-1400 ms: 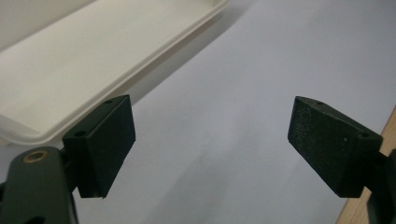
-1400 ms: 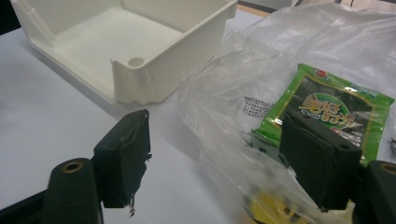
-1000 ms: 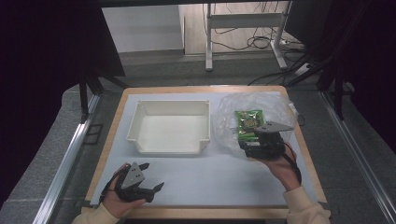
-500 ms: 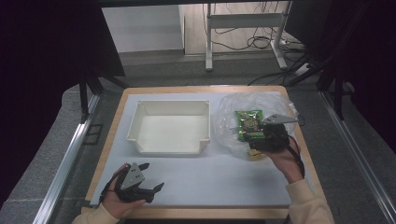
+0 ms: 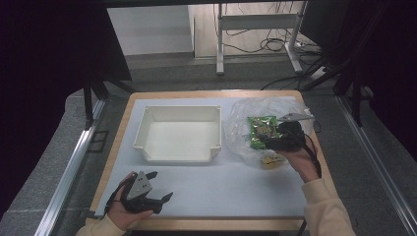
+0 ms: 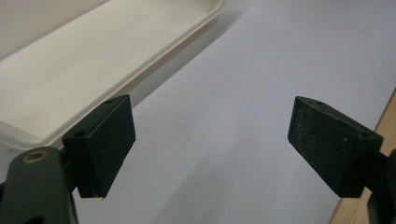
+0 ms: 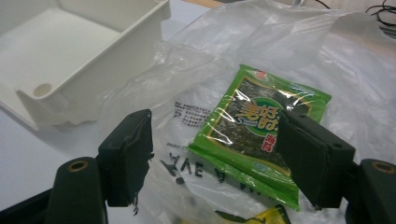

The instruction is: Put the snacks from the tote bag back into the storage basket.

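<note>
Now hovering right gripper [image 7: 215, 158] jaws spread, unclenched, over green snack packet [image 7: 261, 128] inside clear plastic bag [image 7: 327, 56], having slid in closer from a second ago; lining up a grab. Left gripper [image 5: 147, 194] idling open near white tray [image 5: 179, 132].

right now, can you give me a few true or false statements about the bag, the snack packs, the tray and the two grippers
1. The green snack pack lies inside a clear plastic bag. True.
2. The right gripper has its fingers clamped shut on the green pack. False: they stand open, one on each side of the pack, above the bag.
3. The white tray holds the green pack. False: the tray is empty and the pack lies to its right.
4. The left gripper is open over the bare white mat. True.
5. A yellow pack lies in the bag, nearer the person than the green one. True.
</note>
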A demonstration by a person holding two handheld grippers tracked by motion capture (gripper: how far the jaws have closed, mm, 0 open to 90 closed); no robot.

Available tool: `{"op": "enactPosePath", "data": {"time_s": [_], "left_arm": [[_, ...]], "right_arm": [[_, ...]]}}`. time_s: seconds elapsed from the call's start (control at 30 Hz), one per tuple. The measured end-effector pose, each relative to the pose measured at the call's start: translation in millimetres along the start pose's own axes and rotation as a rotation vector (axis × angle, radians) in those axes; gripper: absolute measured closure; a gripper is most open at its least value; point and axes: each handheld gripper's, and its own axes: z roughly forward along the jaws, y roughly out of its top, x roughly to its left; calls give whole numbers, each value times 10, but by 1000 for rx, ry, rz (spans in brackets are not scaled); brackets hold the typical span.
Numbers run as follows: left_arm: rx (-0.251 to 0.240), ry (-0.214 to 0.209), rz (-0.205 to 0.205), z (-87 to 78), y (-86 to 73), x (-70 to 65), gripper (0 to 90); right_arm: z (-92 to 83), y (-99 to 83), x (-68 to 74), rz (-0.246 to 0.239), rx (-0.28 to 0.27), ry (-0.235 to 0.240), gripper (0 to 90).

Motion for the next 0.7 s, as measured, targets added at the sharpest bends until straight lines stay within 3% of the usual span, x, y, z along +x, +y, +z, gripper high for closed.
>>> {"op": "enactPosePath", "data": {"time_s": [0.7], "left_arm": [[-6,5,5,-7,16,-4,147]], "right_arm": [[193,64,-290,63,56,-34,276]]}}
